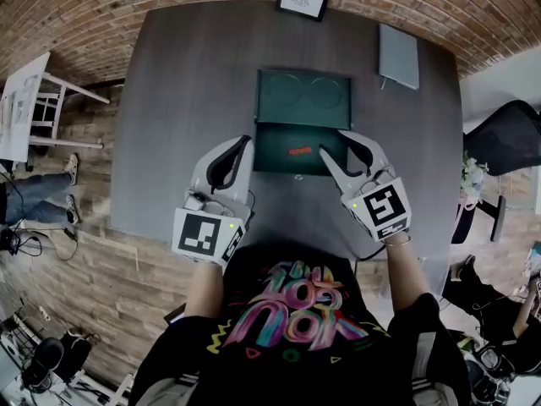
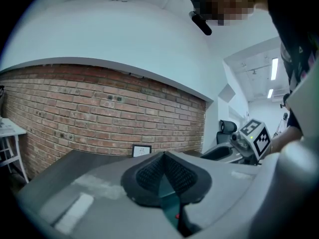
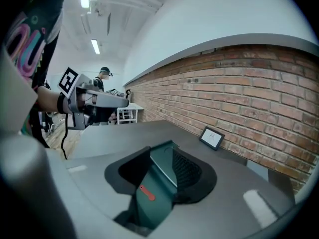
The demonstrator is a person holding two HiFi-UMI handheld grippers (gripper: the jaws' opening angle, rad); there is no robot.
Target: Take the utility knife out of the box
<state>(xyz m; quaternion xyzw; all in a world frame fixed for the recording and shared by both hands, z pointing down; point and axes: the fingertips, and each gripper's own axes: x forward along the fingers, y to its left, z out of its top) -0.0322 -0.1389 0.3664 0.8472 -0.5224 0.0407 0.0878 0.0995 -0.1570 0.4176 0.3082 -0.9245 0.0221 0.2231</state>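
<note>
An open dark green box (image 1: 275, 155) sits mid-table with its lid (image 1: 304, 98) laid back behind it. A red utility knife (image 1: 298, 150) lies in the base. My right gripper (image 1: 336, 145) stands open at the box's right front corner, one finger over the base and one outside it. In the right gripper view the knife (image 3: 147, 193) and the lid (image 3: 160, 169) show between the spread jaws of my right gripper (image 3: 167, 158), with nothing touching the pads. My left gripper (image 1: 247, 140) is shut and empty at the box's left front corner; its closed tips (image 2: 163, 156) hide most of the box.
A small framed sign (image 1: 303, 0) stands at the table's far edge by the brick wall. A grey notebook (image 1: 398, 55) lies at the far right. A black office chair (image 1: 507, 138) is off the right side, a white table (image 1: 25, 100) off the left.
</note>
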